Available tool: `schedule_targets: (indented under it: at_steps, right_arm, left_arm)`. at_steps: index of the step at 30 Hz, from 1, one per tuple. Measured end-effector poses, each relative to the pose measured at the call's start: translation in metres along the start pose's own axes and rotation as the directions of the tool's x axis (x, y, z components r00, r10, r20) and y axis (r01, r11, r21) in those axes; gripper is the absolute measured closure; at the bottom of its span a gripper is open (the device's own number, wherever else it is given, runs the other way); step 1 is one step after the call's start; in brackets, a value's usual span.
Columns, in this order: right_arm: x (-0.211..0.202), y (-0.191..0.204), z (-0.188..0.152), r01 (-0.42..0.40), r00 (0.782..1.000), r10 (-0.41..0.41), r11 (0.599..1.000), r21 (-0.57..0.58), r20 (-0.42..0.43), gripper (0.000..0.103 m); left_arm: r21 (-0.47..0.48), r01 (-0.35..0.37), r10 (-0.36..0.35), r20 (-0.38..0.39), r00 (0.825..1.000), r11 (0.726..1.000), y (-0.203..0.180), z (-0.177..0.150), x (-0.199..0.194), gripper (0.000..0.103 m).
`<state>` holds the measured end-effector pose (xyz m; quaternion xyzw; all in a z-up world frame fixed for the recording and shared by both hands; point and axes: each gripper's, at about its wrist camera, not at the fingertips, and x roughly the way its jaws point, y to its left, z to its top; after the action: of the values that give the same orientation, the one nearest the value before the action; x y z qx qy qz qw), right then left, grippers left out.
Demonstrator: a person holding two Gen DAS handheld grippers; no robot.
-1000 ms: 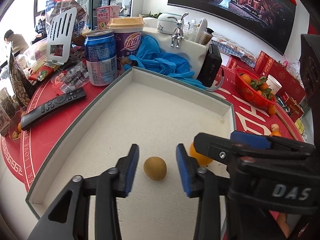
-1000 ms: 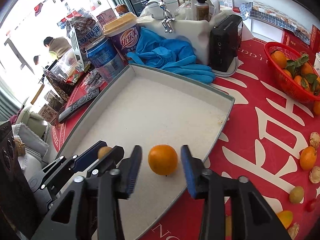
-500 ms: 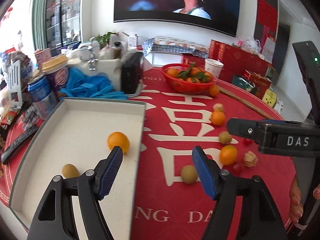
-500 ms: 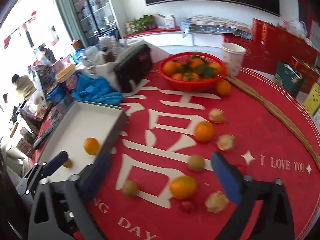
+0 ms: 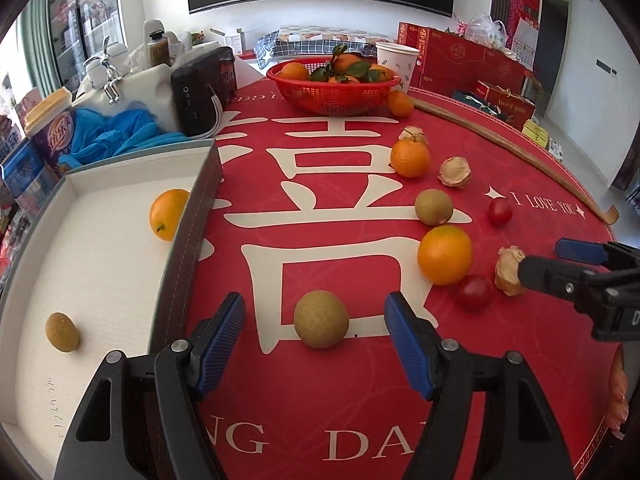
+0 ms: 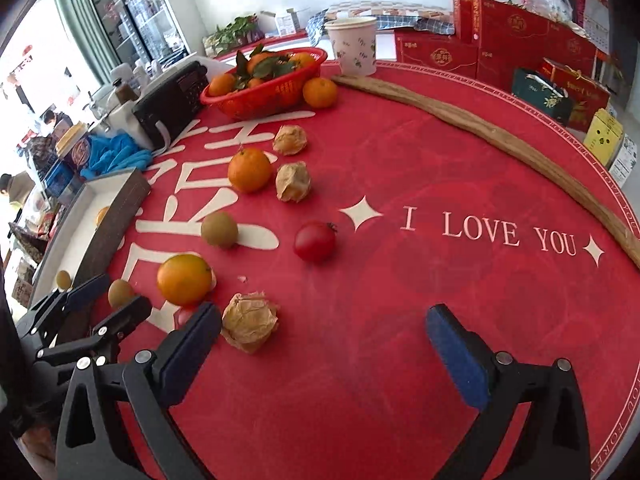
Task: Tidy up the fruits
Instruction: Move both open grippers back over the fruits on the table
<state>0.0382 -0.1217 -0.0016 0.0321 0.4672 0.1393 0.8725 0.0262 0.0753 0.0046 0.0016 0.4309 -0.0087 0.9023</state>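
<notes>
A white tray (image 5: 104, 264) lies at the left with an orange (image 5: 167, 213) and a small kiwi (image 5: 62, 332) in it. My left gripper (image 5: 316, 340) is open, its blue pads on either side of a brown kiwi (image 5: 321, 318) on the red tablecloth. More loose fruit lies beyond: an orange (image 5: 444, 254), a second kiwi (image 5: 433, 206), another orange (image 5: 410, 158), cherry tomatoes (image 5: 474, 292) and papery husked fruits (image 5: 509, 270). My right gripper (image 6: 324, 344) is open and empty above the cloth, with a husked fruit (image 6: 249, 321) by its left finger and a tomato (image 6: 315, 241) ahead.
A red basket (image 5: 332, 92) of tangerines stands at the back, with a paper cup (image 6: 353, 45) and a long wooden stick (image 6: 500, 140) to the right. A black radio (image 5: 202, 92), blue gloves (image 5: 116, 136) and cups crowd behind the tray.
Both grippers have left the tray and swung right over the tablecloth. The left now brackets a kiwi on the cloth. The right has opened wide and moved nearer the loose fruit.
</notes>
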Motion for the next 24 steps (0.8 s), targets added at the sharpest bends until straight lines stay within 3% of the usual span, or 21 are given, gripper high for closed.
schedule_targets:
  at_steps: [2,8,10,14,19,24]
  right_arm:
    - [-0.005,0.001,-0.004,-0.008,1.0,0.008,1.0,-0.029,-0.002,0.0]
    - [0.001,0.01,-0.019,0.063,0.997,-0.069,0.985,-0.16,-0.037,0.0]
    - [0.004,0.017,-0.023,0.117,0.991,-0.127,0.97,-0.214,-0.031,0.0]
    - [0.005,0.016,-0.023,0.108,0.993,-0.117,0.969,-0.22,-0.031,0.0]
    - [0.004,0.016,-0.023,0.105,0.994,-0.112,0.969,-0.225,-0.016,0.0]
    - [0.005,0.015,-0.022,0.109,0.994,-0.112,0.97,-0.218,-0.001,0.0]
  left_arm:
    - [0.012,-0.017,0.017,-0.011,1.0,1.0,-0.002,0.001,0.003,0.028]
    - [0.0,0.005,-0.005,-0.005,1.0,1.0,0.002,0.005,0.004,0.028]
    - [-0.02,0.041,-0.041,0.021,0.999,0.999,0.009,0.007,-0.003,0.028]
    - [-0.013,0.072,-0.07,0.093,0.993,0.997,0.017,0.011,-0.018,0.028]
    - [0.025,0.076,-0.076,0.017,0.997,0.997,0.005,0.008,-0.004,0.028]
    - [0.09,0.025,-0.024,-0.015,1.0,0.996,-0.008,0.004,0.003,0.028]
